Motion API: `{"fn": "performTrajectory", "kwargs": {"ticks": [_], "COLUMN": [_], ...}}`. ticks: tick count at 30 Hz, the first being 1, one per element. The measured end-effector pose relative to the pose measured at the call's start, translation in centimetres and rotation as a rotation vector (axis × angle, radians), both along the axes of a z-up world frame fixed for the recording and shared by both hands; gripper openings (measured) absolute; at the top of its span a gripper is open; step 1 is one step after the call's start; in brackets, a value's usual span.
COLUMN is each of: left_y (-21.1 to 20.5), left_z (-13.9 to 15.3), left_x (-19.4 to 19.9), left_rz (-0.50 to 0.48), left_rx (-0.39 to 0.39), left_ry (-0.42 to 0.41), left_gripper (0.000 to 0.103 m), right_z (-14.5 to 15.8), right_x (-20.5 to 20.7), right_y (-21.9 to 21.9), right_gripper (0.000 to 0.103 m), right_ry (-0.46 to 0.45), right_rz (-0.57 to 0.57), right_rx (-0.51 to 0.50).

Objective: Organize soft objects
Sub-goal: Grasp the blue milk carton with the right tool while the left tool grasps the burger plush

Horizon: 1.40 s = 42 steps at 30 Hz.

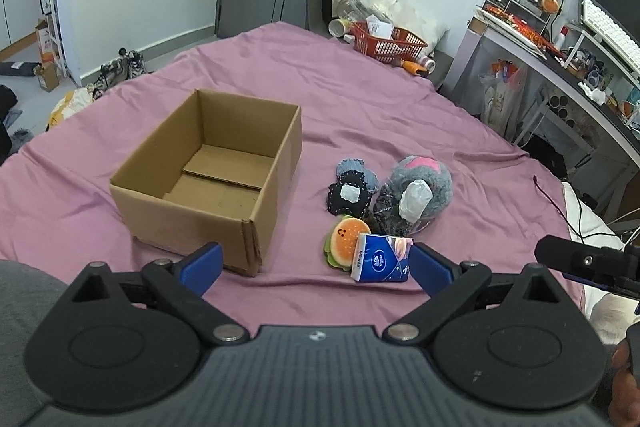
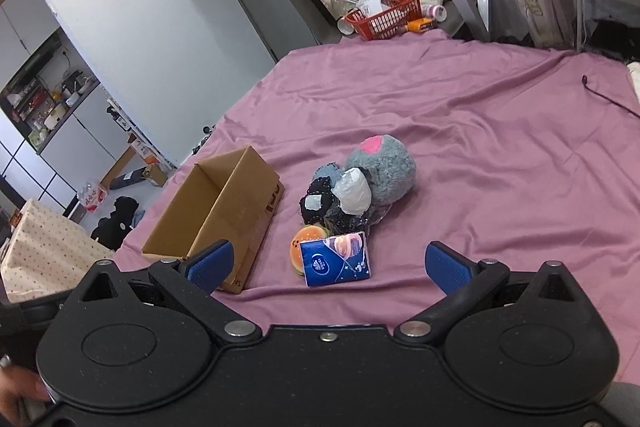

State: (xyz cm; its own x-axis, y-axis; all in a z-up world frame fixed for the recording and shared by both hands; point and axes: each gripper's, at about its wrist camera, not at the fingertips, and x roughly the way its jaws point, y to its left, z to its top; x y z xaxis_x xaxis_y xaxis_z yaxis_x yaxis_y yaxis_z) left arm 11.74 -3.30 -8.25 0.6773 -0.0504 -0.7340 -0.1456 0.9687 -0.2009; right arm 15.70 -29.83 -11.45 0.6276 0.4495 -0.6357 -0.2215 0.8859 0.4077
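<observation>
- Grippers come first, close to us. Our left gripper (image 1: 316,263) has its blue fingers (image 1: 204,265) wide apart and holds nothing.
- Our right gripper (image 2: 330,263) is spread wide too, and it holds nothing.
- Both hang over the pink sheet (image 1: 400,115).
- Next we see the tissue pack (image 1: 380,258), blue, lying on the sheet just in front of our left gripper.
- It leans on the burger toy (image 1: 346,237), which touches it.
- Behind those sits a dark pouch (image 1: 348,197) with a white patch, then a clear bag (image 1: 394,213) with a white lump on it.
- Our grey plush (image 1: 420,179) with a pink spot sits just past the bag, touching it.
- To the left of the pile stands the box (image 1: 212,179), open on top, with nothing in it.
- Far back, at the sheet's edge, we see a red basket (image 1: 386,45).
</observation>
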Motion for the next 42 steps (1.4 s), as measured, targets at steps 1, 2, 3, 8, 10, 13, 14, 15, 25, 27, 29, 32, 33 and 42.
{"fn": "performTrajectory", "kwargs": {"ticks": [1, 2, 3, 8, 10, 13, 14, 15, 25, 27, 29, 32, 33, 42], "left_y": [-0.1, -0.2, -0.3, -0.6, -0.7, -0.8, -0.9, -1.0, -0.9, -0.6, -0.5, -0.6, -0.6, -0.8], "left_z": [-0.2, -0.5, -0.7, -1.6, -2.0, -2.7, -3.0, -3.4, -7.3, -8.2, -8.9, -9.7, -9.9, -11.7], "left_x": [0.3, 0.7, 1.0, 2.8, 3.5, 4.5, 4.8, 5.2, 8.1, 8.5, 8.8, 9.2, 9.4, 11.0], "left_rz": [-0.001, 0.0, -0.001, -0.009, -0.008, -0.003, -0.002, -0.001, 0.026, 0.03, 0.032, 0.026, 0.022, 0.027], "left_rx": [0.002, 0.005, 0.005, -0.008, -0.016, -0.033, -0.034, -0.038, -0.092, -0.121, -0.136, -0.146, -0.152, -0.16], "left_ry": [0.003, 0.008, 0.013, 0.03, 0.036, 0.046, 0.054, 0.06, 0.142, 0.157, 0.17, 0.181, 0.182, 0.224], "left_gripper": [0.099, 0.099, 0.099, 0.097, 0.094, 0.093, 0.093, 0.093, 0.066, 0.057, 0.053, 0.045, 0.044, 0.041], "right_z": [-0.2, -0.4, -0.5, -1.4, -1.8, -2.6, -3.1, -3.6, -9.7, -10.7, -11.5, -12.6, -12.9, -15.7], "right_x": [0.4, 0.7, 1.0, 2.8, 3.7, 4.9, 5.3, 5.7, 8.1, 8.3, 8.4, 8.7, 8.8, 9.5], "right_y": [0.0, 0.1, 0.1, 0.5, 0.6, 0.6, 0.6, 0.6, 0.8, 1.1, 1.2, 1.5, 1.6, 2.6], "right_gripper": [0.103, 0.103, 0.103, 0.103, 0.103, 0.103, 0.103, 0.103, 0.078, 0.072, 0.066, 0.066, 0.066, 0.067], "right_ry": [0.008, 0.017, 0.028, 0.062, 0.099, 0.159, 0.182, 0.204, 0.414, 0.453, 0.487, 0.523, 0.53, 0.612], "right_rz": [-0.001, -0.003, -0.006, -0.028, -0.046, -0.083, -0.096, -0.107, -0.201, -0.22, -0.24, -0.279, -0.293, -0.39], "right_rx": [0.01, 0.016, 0.021, 0.045, 0.066, 0.121, 0.149, 0.18, 0.332, 0.346, 0.38, 0.401, 0.399, 0.491]}}
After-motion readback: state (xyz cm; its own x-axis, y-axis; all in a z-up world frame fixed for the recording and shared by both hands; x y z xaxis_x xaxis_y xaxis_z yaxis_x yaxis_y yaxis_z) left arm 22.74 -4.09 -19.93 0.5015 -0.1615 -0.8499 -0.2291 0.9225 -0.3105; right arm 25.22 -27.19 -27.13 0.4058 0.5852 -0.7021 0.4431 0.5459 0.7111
